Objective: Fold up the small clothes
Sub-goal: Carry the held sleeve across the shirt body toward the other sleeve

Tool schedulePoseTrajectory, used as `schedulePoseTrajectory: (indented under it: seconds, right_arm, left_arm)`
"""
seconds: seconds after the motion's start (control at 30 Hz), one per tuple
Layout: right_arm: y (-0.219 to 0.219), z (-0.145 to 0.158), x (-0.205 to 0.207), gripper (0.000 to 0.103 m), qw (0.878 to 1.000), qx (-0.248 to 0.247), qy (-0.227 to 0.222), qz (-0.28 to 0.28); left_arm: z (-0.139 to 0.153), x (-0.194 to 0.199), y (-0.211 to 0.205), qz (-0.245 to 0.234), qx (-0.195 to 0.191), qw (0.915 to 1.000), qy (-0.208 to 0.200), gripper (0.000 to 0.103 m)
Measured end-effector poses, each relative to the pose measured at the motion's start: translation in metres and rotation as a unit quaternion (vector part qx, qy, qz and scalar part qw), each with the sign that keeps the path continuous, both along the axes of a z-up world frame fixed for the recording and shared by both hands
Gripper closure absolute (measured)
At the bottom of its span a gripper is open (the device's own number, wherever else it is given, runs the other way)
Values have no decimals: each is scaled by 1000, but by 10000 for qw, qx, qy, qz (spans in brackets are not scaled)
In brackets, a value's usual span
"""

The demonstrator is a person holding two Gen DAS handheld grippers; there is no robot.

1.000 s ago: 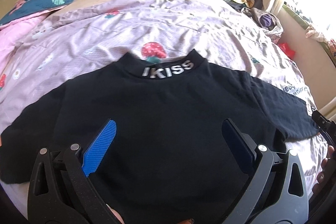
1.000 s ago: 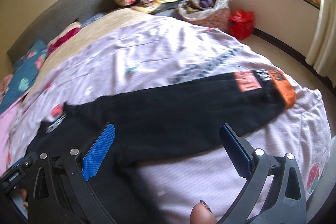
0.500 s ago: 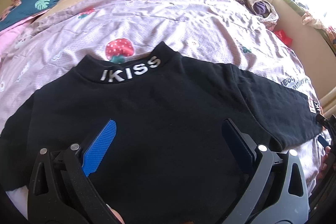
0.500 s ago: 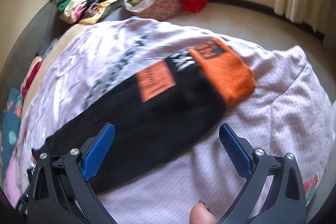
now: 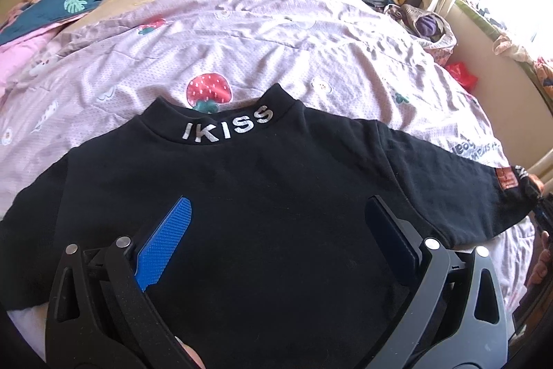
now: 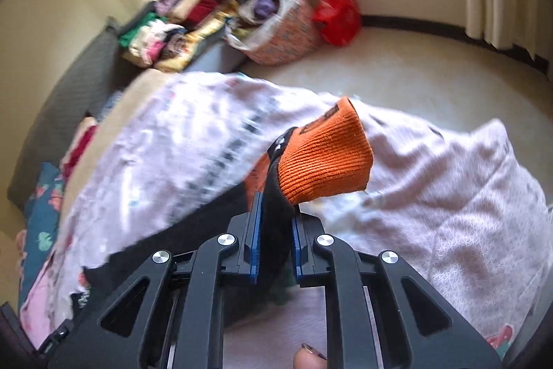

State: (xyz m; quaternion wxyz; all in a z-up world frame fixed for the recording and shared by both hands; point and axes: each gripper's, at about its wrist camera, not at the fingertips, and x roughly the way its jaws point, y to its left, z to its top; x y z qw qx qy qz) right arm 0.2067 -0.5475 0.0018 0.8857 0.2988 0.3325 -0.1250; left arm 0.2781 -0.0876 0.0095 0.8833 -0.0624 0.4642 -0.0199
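Two grippers work one black sweater (image 5: pixel 276 203), which lies flat on the pink strawberry-print bedspread (image 5: pixel 262 51) with its "IKISS" collar (image 5: pixel 228 128) pointing toward the pillows. Over the sweater's body, the left gripper (image 5: pixel 276 237) hangs with its blue pads spread wide and nothing between them. At the sleeve end the right gripper (image 6: pixel 274 230) is clamped on the black fabric just behind the orange cuff (image 6: pixel 321 158), which stands lifted off the bedspread.

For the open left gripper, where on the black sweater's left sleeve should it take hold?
Probably at the far end of the left sleeve, coming from the outer left side: it lies flat and spread, mirroring the right gripper, shut just behind the orange cuff.
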Motion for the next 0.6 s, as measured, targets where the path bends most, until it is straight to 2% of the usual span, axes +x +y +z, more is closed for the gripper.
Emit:
schedulePoseTrajectory:
  seconds: [0.33,0.6]
  right_arm:
    - [88,68,-1,91,9921,-620,-534,949]
    - [170,92,-4,91,9784,-897,-755,1704]
  left_arm:
    - [35,-18,35,117,-377,9989,-236,8]
    - [43,-31,79,316,-806,9959,-273,8]
